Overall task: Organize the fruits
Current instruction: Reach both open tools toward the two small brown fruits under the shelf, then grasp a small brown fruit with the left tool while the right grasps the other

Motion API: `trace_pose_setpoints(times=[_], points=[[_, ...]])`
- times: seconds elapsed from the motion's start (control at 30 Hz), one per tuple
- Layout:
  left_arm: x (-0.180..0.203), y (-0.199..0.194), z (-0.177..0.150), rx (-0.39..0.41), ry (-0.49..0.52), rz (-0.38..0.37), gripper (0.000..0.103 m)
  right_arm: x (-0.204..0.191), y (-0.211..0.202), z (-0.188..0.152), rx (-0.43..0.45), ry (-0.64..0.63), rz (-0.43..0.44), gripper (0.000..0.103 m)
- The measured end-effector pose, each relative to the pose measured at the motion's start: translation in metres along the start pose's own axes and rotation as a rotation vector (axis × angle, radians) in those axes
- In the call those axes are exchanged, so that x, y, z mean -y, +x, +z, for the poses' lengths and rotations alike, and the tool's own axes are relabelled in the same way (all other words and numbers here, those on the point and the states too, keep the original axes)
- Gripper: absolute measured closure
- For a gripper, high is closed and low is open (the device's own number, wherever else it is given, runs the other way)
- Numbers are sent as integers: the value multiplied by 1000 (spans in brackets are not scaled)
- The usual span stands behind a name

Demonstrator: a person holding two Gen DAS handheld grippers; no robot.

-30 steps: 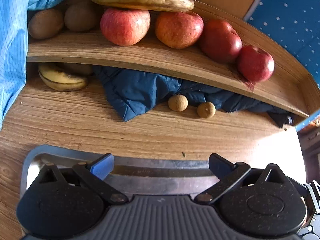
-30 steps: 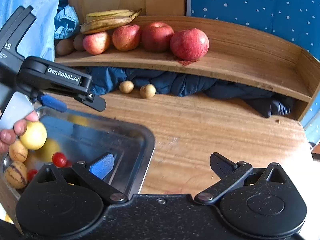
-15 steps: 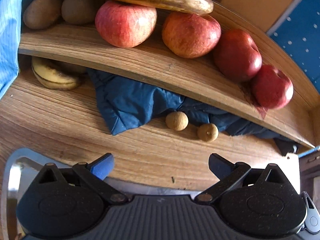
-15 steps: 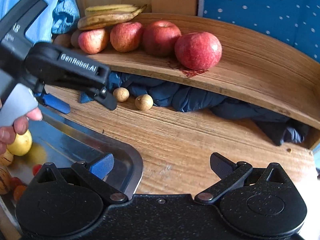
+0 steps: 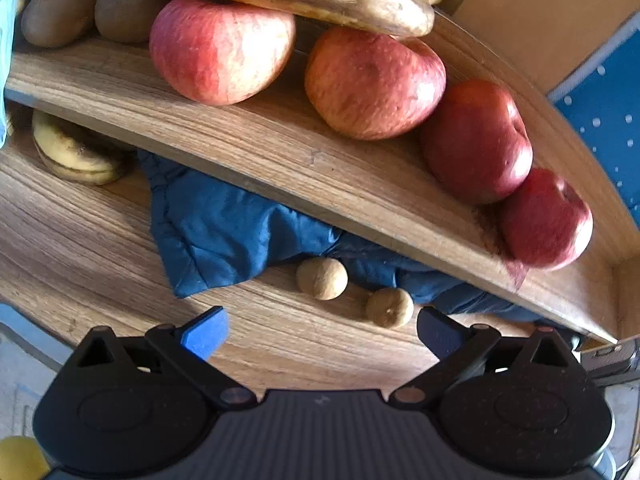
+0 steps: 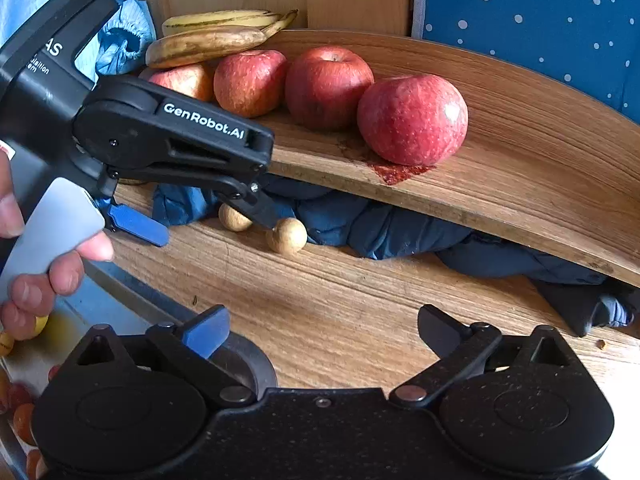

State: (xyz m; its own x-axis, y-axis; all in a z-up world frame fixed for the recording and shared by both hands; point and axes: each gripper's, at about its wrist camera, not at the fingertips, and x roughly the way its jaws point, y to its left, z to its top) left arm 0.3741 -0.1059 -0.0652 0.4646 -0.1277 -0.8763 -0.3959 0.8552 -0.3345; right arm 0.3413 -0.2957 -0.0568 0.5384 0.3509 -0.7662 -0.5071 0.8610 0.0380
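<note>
Two small round brown fruits (image 5: 322,279) (image 5: 389,307) lie on the wooden table at the edge of a blue cloth (image 5: 224,232), under a curved shelf. My left gripper (image 5: 320,332) is open and empty, its fingertips just short of them. Seen in the right wrist view, the left gripper (image 6: 204,224) hovers low, with one brown fruit (image 6: 234,218) between its fingers and the other (image 6: 287,236) just outside its black finger. Nothing sits in my open right gripper (image 6: 322,330), which is held back over the table.
The shelf (image 6: 520,184) carries several red apples (image 6: 412,118), bananas (image 6: 208,42) and kiwis (image 5: 56,12). Another banana (image 5: 72,152) lies under it. A metal tray (image 6: 248,360) with small fruits stands at the near left. A hand (image 6: 40,280) holds the left gripper.
My left gripper has moved forward off the tray and down toward the two brown fruits. The right gripper has also come closer to the shelf. Both stay open.
</note>
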Motion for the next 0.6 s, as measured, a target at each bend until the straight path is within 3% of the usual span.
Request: trace_pose_setpoints(times=[0.27,0.6], points=[[-2,3,-3,1,-23,-12,6,-4,5,8,22,-2,32,13],[3,7,0,24,-28,-15,23,-7,14,12,25,-1,61,19]])
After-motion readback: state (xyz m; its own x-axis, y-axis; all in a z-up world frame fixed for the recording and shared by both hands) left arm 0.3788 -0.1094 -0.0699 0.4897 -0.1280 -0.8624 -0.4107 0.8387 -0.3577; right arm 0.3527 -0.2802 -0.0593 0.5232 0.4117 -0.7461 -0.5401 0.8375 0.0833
